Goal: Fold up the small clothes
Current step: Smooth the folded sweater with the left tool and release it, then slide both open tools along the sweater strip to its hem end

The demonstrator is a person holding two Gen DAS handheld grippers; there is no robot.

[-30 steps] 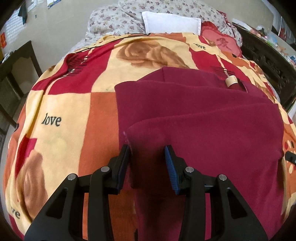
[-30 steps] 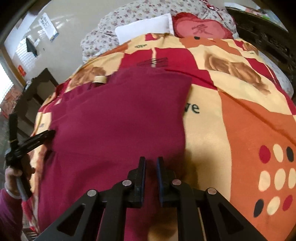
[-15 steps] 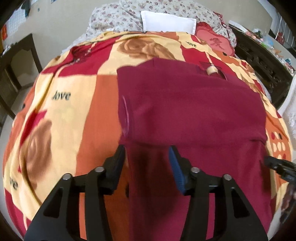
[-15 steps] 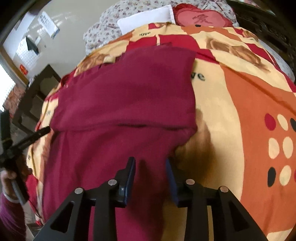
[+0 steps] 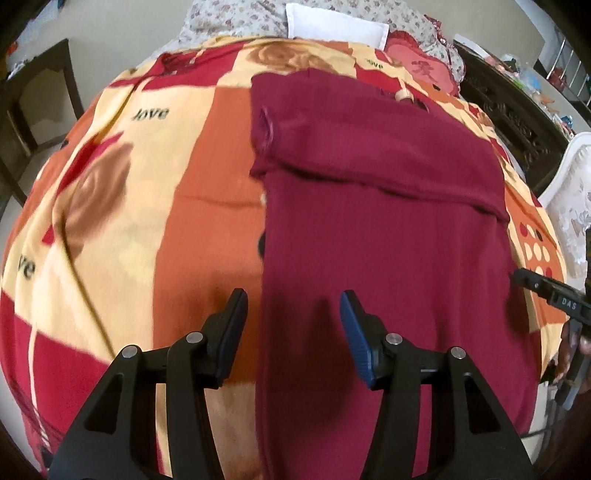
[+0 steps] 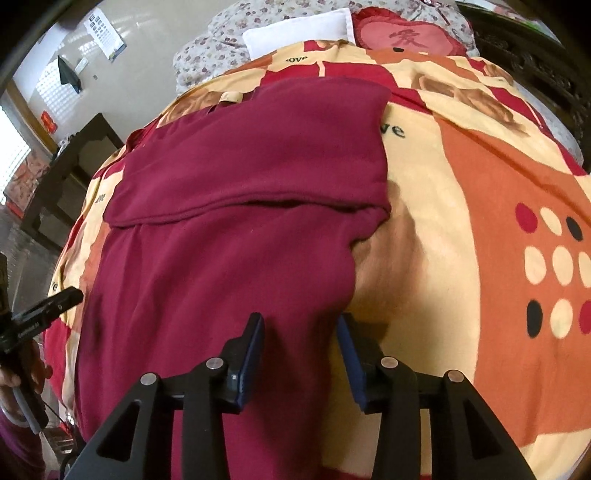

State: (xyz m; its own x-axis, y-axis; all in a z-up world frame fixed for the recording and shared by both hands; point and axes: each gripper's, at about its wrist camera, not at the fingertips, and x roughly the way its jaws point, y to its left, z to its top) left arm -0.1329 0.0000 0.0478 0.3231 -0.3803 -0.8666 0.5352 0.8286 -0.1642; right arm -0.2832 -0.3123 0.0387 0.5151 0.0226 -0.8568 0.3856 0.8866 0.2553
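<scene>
A maroon garment (image 5: 369, 229) lies flat on the patterned blanket (image 5: 122, 206), its far part folded back over itself with a fold edge across the middle (image 6: 243, 210). My left gripper (image 5: 293, 328) is open, above the garment's near left edge, holding nothing. My right gripper (image 6: 299, 350) is open, above the garment's near right edge (image 6: 332, 288), holding nothing. The right gripper's tip shows in the left wrist view (image 5: 546, 288); the left gripper's tip shows in the right wrist view (image 6: 48, 306). A beige tag (image 5: 404, 96) sits at the garment's far edge.
The blanket (image 6: 480, 221) covers a bed. A white pillow (image 5: 336, 24) and a red heart cushion (image 6: 406, 35) lie at the head. Dark wooden furniture stands at the left (image 5: 33, 99) and the right (image 5: 517, 107).
Both grippers opened and let go of the garment's folded-over part, then drew back toward the near end. The fold now lies flat across the middle.
</scene>
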